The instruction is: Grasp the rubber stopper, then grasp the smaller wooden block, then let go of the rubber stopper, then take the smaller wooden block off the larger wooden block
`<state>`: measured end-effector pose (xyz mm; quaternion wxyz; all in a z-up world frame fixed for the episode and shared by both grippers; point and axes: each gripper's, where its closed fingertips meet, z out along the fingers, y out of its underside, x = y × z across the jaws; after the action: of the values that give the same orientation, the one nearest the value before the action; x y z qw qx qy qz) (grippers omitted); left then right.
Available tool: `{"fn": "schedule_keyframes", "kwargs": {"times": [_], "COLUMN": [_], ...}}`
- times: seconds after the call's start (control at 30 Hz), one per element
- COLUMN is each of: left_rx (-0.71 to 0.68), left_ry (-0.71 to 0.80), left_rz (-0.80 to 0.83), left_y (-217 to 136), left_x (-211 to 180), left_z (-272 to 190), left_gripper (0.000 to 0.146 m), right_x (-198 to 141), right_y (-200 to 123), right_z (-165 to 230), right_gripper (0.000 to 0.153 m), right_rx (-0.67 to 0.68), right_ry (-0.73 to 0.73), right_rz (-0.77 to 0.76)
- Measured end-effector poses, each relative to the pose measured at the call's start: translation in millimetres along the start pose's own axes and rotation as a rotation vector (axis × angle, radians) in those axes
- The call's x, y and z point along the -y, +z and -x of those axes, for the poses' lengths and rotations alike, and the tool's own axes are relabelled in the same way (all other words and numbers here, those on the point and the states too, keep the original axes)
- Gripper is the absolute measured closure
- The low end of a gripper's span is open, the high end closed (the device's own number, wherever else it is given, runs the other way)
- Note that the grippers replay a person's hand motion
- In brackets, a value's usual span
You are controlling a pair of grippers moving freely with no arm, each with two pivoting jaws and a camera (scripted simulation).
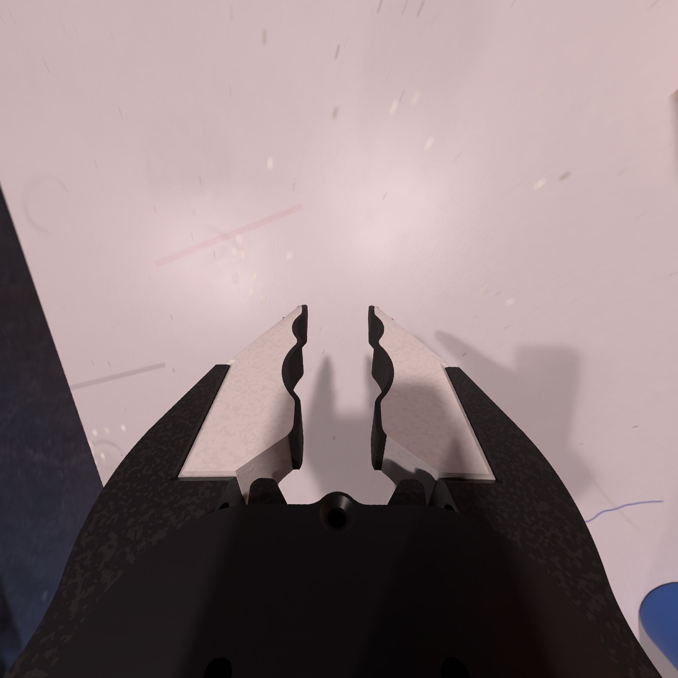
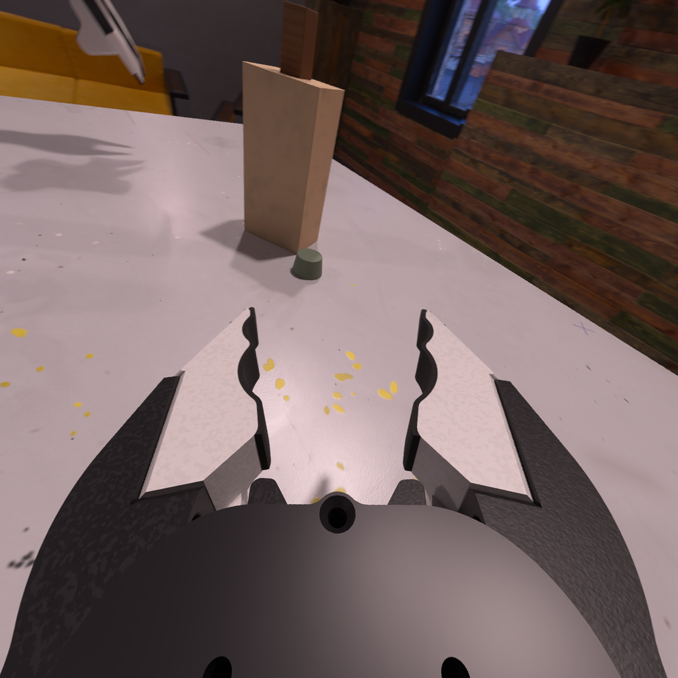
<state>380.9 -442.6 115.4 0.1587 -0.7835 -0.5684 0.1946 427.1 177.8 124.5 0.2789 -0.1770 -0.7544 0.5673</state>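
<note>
A: Where does the rubber stopper [image 2: 308, 264] sit?

B: In the right wrist view it stands on the pale tabletop [image 2: 110, 257] at about twelve o'clock from the right tongs [image 2: 337, 312], well ahead of the tips. It is a small grey-green plug, just beside the near bottom corner of the larger wooden block [image 2: 286, 157].

A: And the smaller wooden block [image 2: 298, 40]?

B: Darker wood, upright on top of the larger block, which itself stands upright on the tabletop.

A: The right tongs?

B: Spread wide, nothing between them (only yellow flecks [image 2: 345, 376] on the tabletop show in the gap).

A: The left tongs [image 1: 338, 308]?

B: Parted too, though with a narrower gap, and holding nothing. They point down at bare tabletop [image 1: 330, 146], with their shadow under them. In the right wrist view they hang at about eleven o'clock [image 2: 110, 40], above the tabletop and left of the blocks.

A: Anything else in the left wrist view?

B: A blue round thing [image 1: 660, 609] at about four o'clock, cut off by the edge; I cannot tell what it is.
</note>
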Motion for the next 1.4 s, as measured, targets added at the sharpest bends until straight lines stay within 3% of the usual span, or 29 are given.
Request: {"fn": "schedule_keyframes", "kwargs": {"times": [0.13,0.27,0.43,0.6,0.83,1.03,1.4], "left_rx": [-0.055,-0.146,-0.324,-0.511,-0.656,-0.657,-0.625], "left_ry": [0.096,0.258,0.395,0.423,0.396,0.418,0.435], "left_rz": [-0.224,-0.375,-0.502,-0.593,-0.662,-0.659,-0.678], "left_y": [-42.7,-65.2,-58.6,-42.9,-28.0,-24.9,-24.2], "left_x": [63.2,119.8,174.5,212.5,233.6,237.0,236.6], "left_z": [-42.2,-119.8,-216.7,-277.2,-301.3,-296.5,-286.0], "left_gripper": [0.113,0.113,0.114,0.114,0.114,0.113,0.114], "right_x": [0.8,-3.2,-11.0,-27.9,-34.8,-47.1,-50.6], "right_y": [29.5,68.9,121.4,166.7,207.5,216.5,231.4], "right_z": [-6.5,-9.5,-4.4,5.0,23.1,33.7,38.1], "right_gripper": [0.05,0.043,0.041,0.044,0.047,0.053,0.067], "right_rx": [0.124,0.254,0.382,0.406,0.401,0.41,0.439], "right_ry": [0.012,0.031,0.129,0.266,0.199,0.125,0.031], "right_rz": [-0.004,0.05,0.112,0.178,0.307,0.411,0.442]}}
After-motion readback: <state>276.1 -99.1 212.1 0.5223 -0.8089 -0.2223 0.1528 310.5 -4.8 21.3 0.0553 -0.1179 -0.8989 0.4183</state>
